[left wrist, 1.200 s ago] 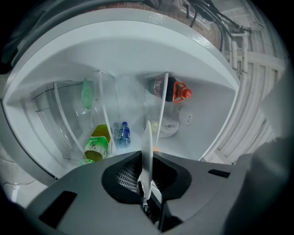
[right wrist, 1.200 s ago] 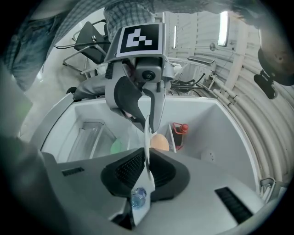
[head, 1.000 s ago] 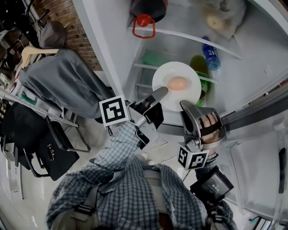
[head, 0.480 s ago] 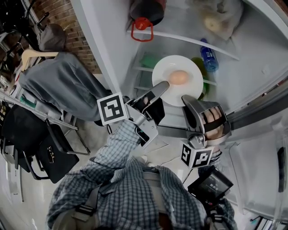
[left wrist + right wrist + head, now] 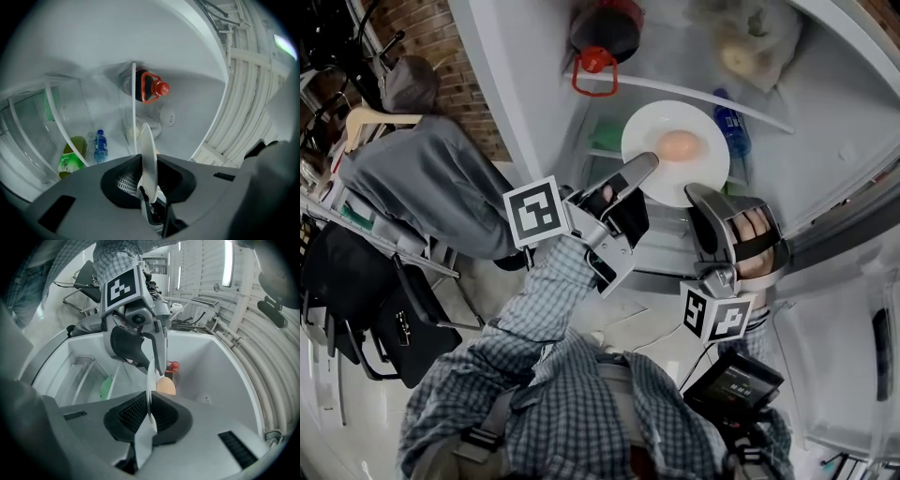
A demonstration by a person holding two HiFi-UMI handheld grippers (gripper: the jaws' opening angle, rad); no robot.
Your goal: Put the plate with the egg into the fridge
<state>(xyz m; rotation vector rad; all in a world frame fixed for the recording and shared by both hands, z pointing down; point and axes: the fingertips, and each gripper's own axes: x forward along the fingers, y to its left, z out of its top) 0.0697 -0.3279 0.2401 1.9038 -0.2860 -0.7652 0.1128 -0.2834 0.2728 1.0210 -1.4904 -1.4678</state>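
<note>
The carry is under way, by my reading: the plate (image 5: 673, 184) hangs in the open fridge (image 5: 834, 112), held between the two grippers and not yet set on anything. The left gripper (image 5: 645, 166) is clamped on the plate's near-left rim, which its own view shows edge-on between the pads, though those jaws have just been easing apart a little. The right gripper (image 5: 705, 197) bites the near-right rim, jaws tight against it. The egg (image 5: 680, 145) sits near the plate's middle, just beyond both grippers' tips. Next, I judge, the plate must travel further in and come down flat on a shelf (image 5: 694, 90) with free room, both grippers level so the egg does not roll, and only then letting go. Inside the fridge, beyond the grippers, are a dark jug (image 5: 609, 23) with a red cap above the left gripper, a bag (image 5: 748, 42) of pale food above the right one, and a blue bottle (image 5: 733, 127) and a green bottle (image 5: 71, 159) lower down behind the plate.
</note>
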